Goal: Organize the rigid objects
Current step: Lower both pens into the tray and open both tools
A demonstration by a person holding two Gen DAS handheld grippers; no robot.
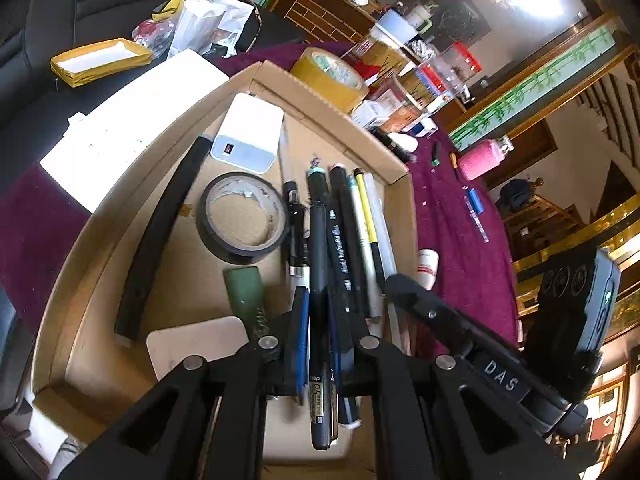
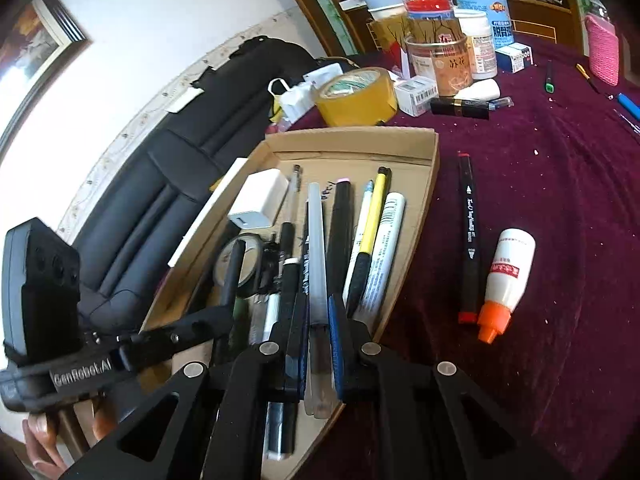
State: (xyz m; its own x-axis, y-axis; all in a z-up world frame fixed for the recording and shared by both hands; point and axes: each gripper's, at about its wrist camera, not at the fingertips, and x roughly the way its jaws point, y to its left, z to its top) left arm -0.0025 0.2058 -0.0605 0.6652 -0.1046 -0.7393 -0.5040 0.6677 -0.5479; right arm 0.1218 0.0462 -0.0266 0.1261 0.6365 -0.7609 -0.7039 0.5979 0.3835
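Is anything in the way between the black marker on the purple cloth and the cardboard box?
Only the box's own low side wall stands between. The black marker lies on bare cloth beside the box; the glue bottle is on its far side.

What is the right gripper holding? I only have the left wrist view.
Observer: The right gripper has its fingers shut on a translucent white plastic pen.
Operator: Is anything on the cloth hidden from me?
Observer: A black marker with red ends lies on the dark purple tablecloth, right of the shallow cardboard box.
Operator: And the small bottle?
Observer: The white plastic bottle lies on its side beside the marker, its orange cap nearest the camera.
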